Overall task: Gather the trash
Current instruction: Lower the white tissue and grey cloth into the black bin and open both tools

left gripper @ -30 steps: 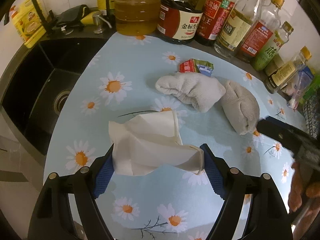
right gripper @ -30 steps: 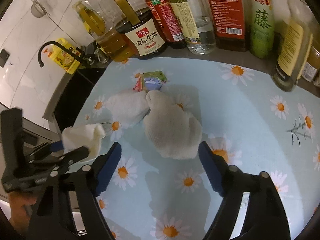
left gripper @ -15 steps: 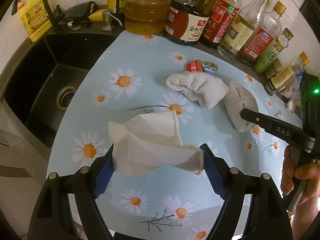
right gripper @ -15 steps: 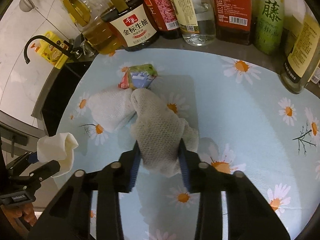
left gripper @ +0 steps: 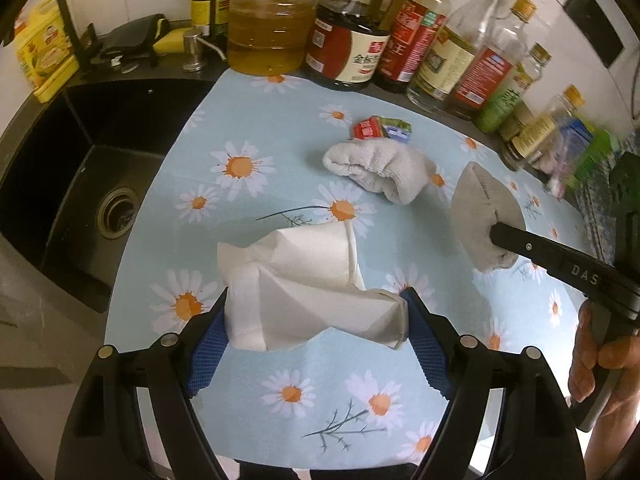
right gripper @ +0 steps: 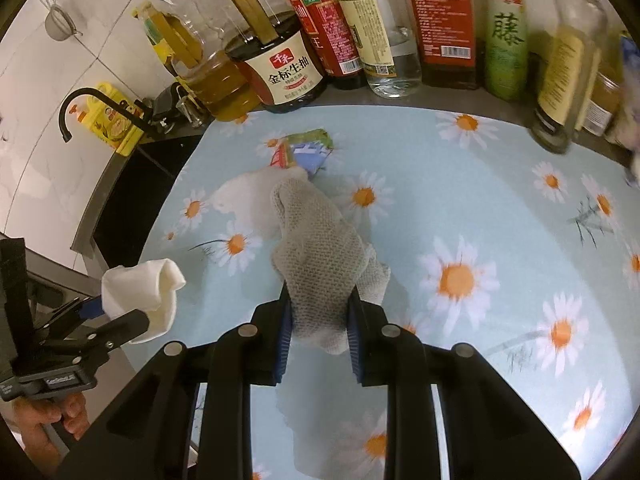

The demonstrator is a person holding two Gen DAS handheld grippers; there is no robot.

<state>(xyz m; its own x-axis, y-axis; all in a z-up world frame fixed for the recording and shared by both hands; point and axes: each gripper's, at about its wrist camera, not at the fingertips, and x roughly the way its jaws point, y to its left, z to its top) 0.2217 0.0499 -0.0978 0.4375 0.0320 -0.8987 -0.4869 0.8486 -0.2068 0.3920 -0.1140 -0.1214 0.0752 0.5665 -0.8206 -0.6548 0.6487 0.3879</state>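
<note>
The left gripper (left gripper: 316, 320) has its blue-padded jaws pinching a crumpled white paper napkin (left gripper: 304, 292), holding it up off the daisy-print mat (left gripper: 280, 128), near the mat's edge on the sink side. The right gripper (right gripper: 318, 328) has its jaws squeezed onto a grey knitted cloth (right gripper: 320, 256). The end nearest the camera is bunched between the pads. The rest rises forward and away from the jaws; whether its far tip touches the mat I cannot tell.

Just past that tip a second, whiter cloth (left gripper: 376, 170) lies slumped on the mat. The two overlap in the right wrist view, while the left wrist view shows a gap between them. Right behind the white cloth sits a small crumpled wrapper (left gripper: 380, 130) in red, green and blue, touching or nearly touching the cloth.

Further back a row of bottles stands along the wall: a big jug of golden oil (left gripper: 266, 28), a dark soy sauce jug (right gripper: 276, 68) with a white label, then taller sauce and vinegar bottles crowding the right end of the counter. To the left of the mat is the black sink (left gripper: 80, 184) with its drain, a black faucet (right gripper: 100, 108) arching over it and a yellow carton (left gripper: 44, 60) beside the tap.
</note>
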